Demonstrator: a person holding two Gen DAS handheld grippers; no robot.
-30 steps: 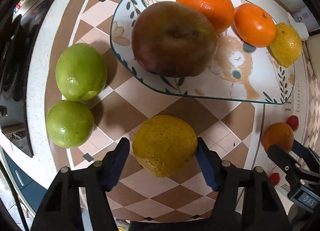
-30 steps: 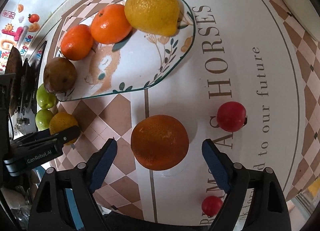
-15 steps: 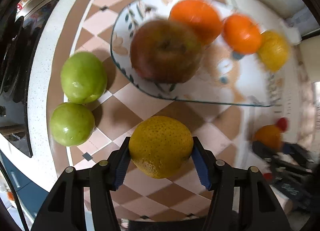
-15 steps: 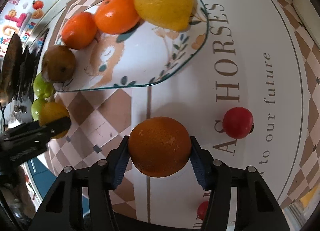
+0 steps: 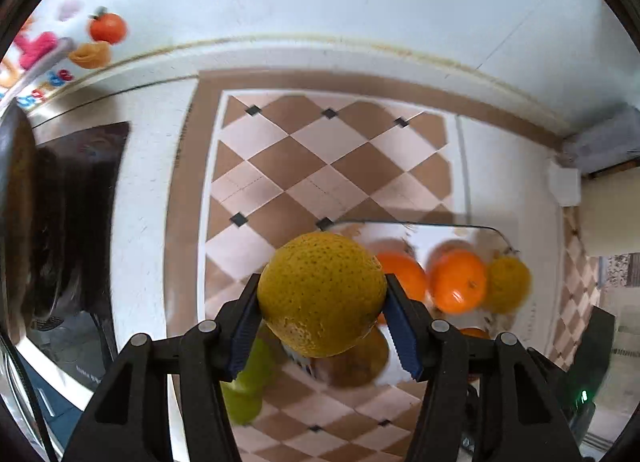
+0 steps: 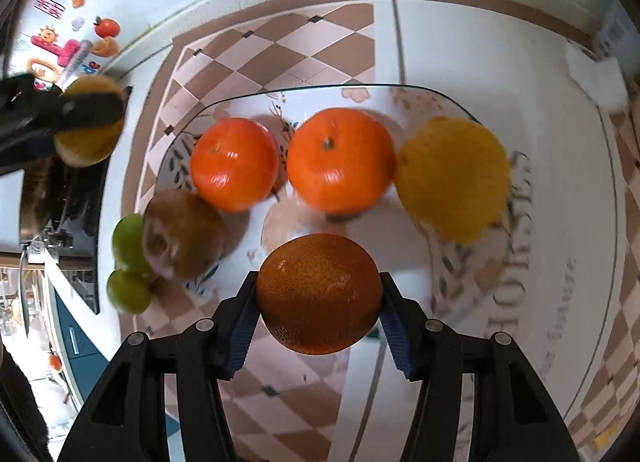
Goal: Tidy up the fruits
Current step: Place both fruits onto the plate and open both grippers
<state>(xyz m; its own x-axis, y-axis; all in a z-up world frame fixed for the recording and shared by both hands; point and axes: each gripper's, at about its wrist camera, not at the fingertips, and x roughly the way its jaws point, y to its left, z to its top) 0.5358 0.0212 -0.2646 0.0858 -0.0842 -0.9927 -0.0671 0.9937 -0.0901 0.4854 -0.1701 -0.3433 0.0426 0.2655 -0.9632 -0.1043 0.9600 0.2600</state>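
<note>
Holding 4 fruits [image 6: 332, 160]: plate [image 6: 452, 262]

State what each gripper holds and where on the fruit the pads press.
Left gripper: yellow-green citrus, clamped at its two opposite sides. Right gripper: dark orange, likewise gripped across its middle.

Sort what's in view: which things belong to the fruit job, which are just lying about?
Job:
- dark orange held in right tongs
- yellow-green pitted citrus in left tongs
- leaf-patterned white plate
- two glossy tangerines
- two green apples

Lying about:
- colourful wall magnets
- checkered mat
</note>
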